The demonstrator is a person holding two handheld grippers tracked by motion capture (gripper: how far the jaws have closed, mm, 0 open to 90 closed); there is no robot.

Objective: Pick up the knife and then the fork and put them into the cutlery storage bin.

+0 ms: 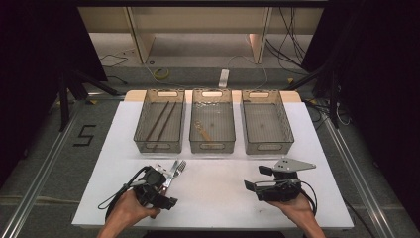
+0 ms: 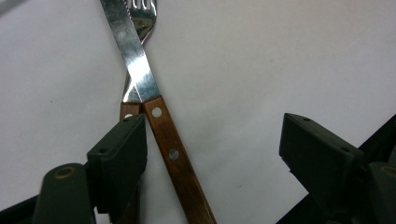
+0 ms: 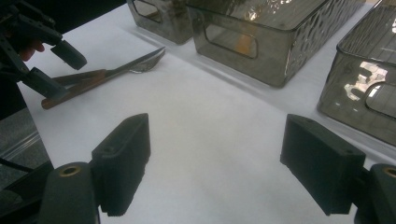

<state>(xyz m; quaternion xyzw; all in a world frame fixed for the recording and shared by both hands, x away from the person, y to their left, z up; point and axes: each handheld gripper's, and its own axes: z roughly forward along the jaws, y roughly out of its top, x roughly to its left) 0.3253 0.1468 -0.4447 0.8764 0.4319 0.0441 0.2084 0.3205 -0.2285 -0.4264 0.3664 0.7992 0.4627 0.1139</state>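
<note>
Left gripper view has your left gripper (image 2: 212,149) spread wide over the crossed knife (image 2: 161,130) and fork (image 2: 140,14), lower-left of centre; nothing grabbed yet. Right gripper (image 3: 215,163) idles, released too.

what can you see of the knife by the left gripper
The knife lies flat on the white table, crossed over a fork. Its blade is shiny steel; its handle looks like brown wood with pale round rivets. The blade rests on the fork's neck, the two handles spreading apart toward the camera. The left gripper is open over it, one of its fingers just beside the handle; contact can't be told. In the high view it sits in front of the left basket.
</note>
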